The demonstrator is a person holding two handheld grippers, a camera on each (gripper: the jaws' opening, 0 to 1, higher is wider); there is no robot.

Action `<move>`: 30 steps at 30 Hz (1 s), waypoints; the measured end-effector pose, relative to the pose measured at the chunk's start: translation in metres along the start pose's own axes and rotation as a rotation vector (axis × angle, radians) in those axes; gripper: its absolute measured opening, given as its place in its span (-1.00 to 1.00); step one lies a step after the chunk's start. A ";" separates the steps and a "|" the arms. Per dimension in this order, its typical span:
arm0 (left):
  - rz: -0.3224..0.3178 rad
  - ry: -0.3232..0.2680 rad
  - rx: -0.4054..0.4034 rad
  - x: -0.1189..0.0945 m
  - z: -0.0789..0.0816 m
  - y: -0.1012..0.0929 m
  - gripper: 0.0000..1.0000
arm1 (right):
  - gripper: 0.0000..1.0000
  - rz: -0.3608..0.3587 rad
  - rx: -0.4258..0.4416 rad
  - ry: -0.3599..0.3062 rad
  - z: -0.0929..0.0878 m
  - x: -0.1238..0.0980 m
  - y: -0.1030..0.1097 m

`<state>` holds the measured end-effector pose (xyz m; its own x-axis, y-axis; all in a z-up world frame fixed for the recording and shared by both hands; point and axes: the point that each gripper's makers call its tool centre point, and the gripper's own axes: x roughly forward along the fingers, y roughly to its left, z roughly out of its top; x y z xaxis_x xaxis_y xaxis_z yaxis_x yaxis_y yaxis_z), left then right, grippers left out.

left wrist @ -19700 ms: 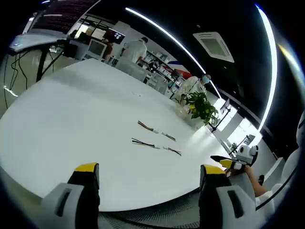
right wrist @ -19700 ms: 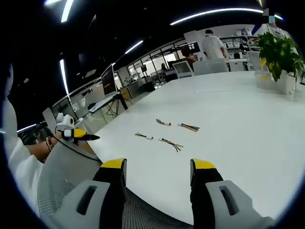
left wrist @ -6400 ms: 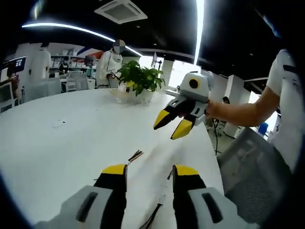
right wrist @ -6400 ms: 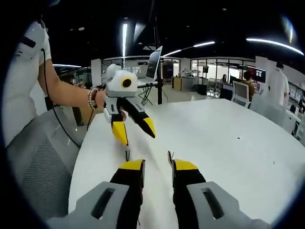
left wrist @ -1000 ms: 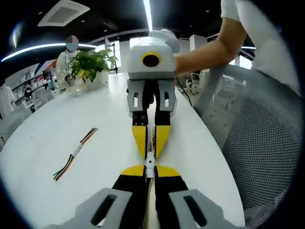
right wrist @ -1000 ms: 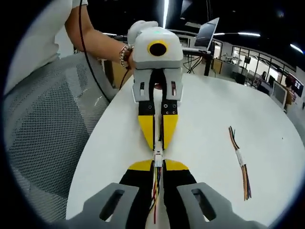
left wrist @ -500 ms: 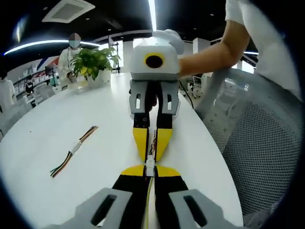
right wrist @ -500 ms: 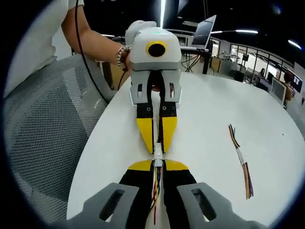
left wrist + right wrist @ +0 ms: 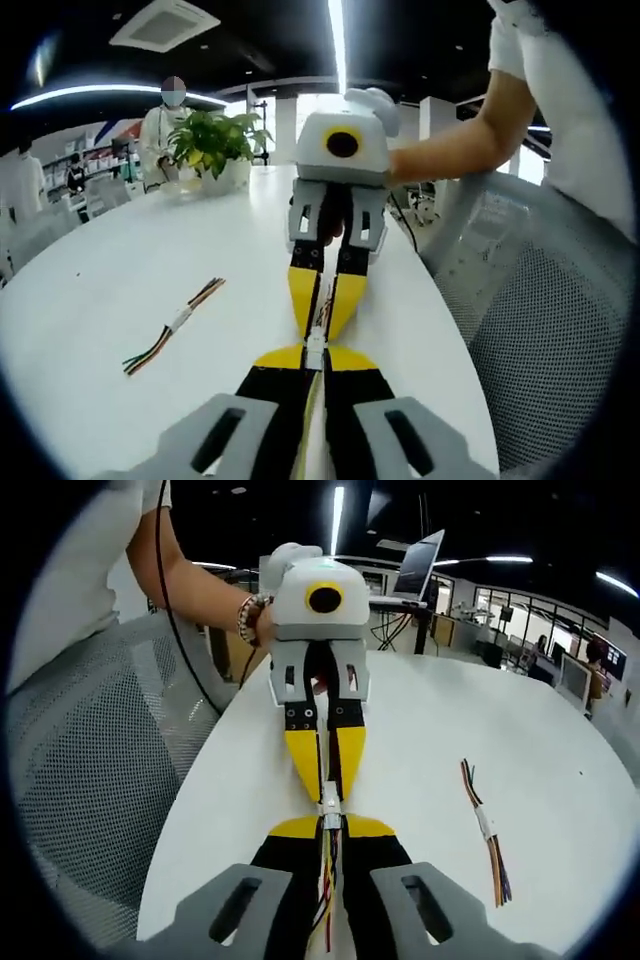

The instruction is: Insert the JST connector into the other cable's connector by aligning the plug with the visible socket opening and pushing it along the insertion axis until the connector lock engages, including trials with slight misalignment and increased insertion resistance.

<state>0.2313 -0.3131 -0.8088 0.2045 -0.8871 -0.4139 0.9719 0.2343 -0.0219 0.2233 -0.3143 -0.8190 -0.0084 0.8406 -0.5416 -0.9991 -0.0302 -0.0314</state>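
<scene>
My left gripper (image 9: pixel 315 352) and right gripper (image 9: pixel 330 822) stay clamped on the mated JST connector (image 9: pixel 315 343); only the views shifted

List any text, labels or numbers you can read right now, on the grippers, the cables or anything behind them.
No readable text in either view.
Left gripper and right gripper: no printed marks visible.
White connectors between the tips: no markings legible.
Spare cable on the table: white band looks blank.
Background screens: too small and blurred to read.
</scene>
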 end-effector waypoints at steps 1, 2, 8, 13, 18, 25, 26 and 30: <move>0.004 -0.009 -0.003 -0.001 0.003 0.000 -1.00 | -0.93 -0.004 0.010 -0.012 0.002 -0.001 -0.002; 0.008 -0.009 -0.006 -0.001 0.004 0.000 -1.00 | -0.93 -0.007 0.009 -0.020 0.004 -0.002 -0.002; 0.014 -0.009 0.010 -0.005 0.008 -0.003 -1.00 | -0.93 -0.012 -0.006 -0.016 0.008 -0.001 0.000; 0.018 -0.035 0.005 -0.004 0.015 -0.003 -1.00 | -0.94 -0.020 -0.005 -0.022 0.009 -0.004 -0.001; 0.076 -0.080 0.053 -0.004 0.038 0.013 -1.00 | -0.94 -0.031 -0.099 -0.002 0.020 0.004 -0.001; 0.060 -0.058 0.013 -0.004 0.021 0.002 -1.00 | -0.93 -0.039 -0.017 -0.049 0.019 -0.004 -0.005; 0.062 -0.059 0.007 -0.004 0.020 0.002 -1.00 | -0.93 -0.042 -0.016 -0.050 0.019 -0.003 -0.006; 0.074 -0.060 -0.007 -0.004 0.019 0.005 -1.00 | -0.93 -0.051 -0.015 -0.046 0.017 -0.005 -0.008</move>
<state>0.2374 -0.3161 -0.7894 0.2825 -0.8895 -0.3590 0.9532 0.3025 0.0006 0.2302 -0.3089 -0.8015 0.0406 0.8650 -0.5002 -0.9974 0.0057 -0.0712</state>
